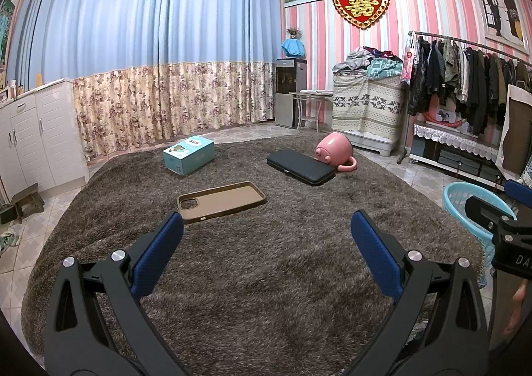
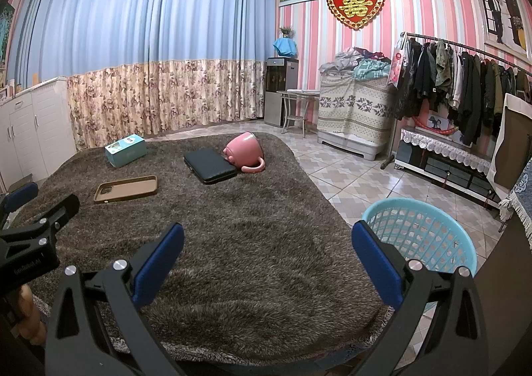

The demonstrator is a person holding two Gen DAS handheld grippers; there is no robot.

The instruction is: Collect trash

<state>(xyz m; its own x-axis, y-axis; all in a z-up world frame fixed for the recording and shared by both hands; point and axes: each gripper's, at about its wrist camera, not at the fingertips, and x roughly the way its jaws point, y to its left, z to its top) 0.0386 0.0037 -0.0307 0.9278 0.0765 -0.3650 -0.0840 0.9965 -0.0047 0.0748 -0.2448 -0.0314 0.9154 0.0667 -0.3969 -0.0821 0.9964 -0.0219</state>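
While four items wait scattered on the shaggy grey-brown rug (image 1: 266,259), both handheld tools hang above its near end with nothing collected so far as these views show. The left tool (image 1: 266,236) has its blue-padded jaws spread wide and holds nothing; the right tool (image 2: 267,243) is likewise wide apart and empty. Taking the pale blue plastic mesh basket (image 2: 432,236) as the landmark, it stands on the tiled floor just off the rug's right edge, closest to the right tool, and its visible interior looks bare. Nearest to it on the rug lies the brown rectangular phone case (image 1: 221,201), open side up, ahead of the left tool. Farther from the basket sits the flat black padded pouch (image 1: 301,166), with the pink ceramic mug tipped on its side (image 1: 334,151) touching its far end. Farthest from the basket rests the small teal cardboard box (image 1: 189,155), near the curtain side. Judging by the layout, the work stands at its opening step: choosing a first piece. The next move likely calls for lowering one tool over the thin phone case, closing on its raised rim, then carrying it to the basket.
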